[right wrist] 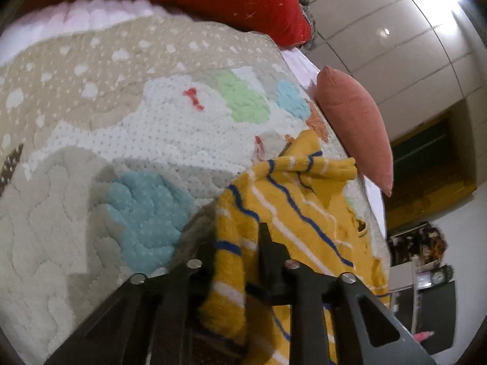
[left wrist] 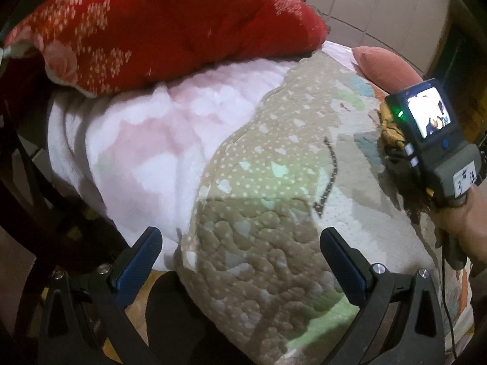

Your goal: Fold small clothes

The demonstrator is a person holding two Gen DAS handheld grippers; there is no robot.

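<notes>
A yellow knit sweater (right wrist: 292,200) with blue and white stripes lies crumpled at the right edge of the patterned quilt (right wrist: 91,121). My right gripper (right wrist: 240,243) is shut on a fold of the sweater's near edge, and the fabric drapes over one finger. In the left wrist view the right gripper's body (left wrist: 435,140) shows from behind in a person's hand (left wrist: 456,222), with a bit of the yellow sweater (left wrist: 389,127) beyond it. My left gripper (left wrist: 243,258) stands open over the quilt (left wrist: 274,152), nothing between its blue pads (left wrist: 146,258).
A red flowered blanket (left wrist: 152,24) is heaped at the back on a white-pink fleece (left wrist: 137,137). A salmon pillow (right wrist: 356,121) leans at the bed's right edge. Dark furniture (left wrist: 45,213) stands to the left, and a cluttered desk (right wrist: 420,258) beyond the bed on the right.
</notes>
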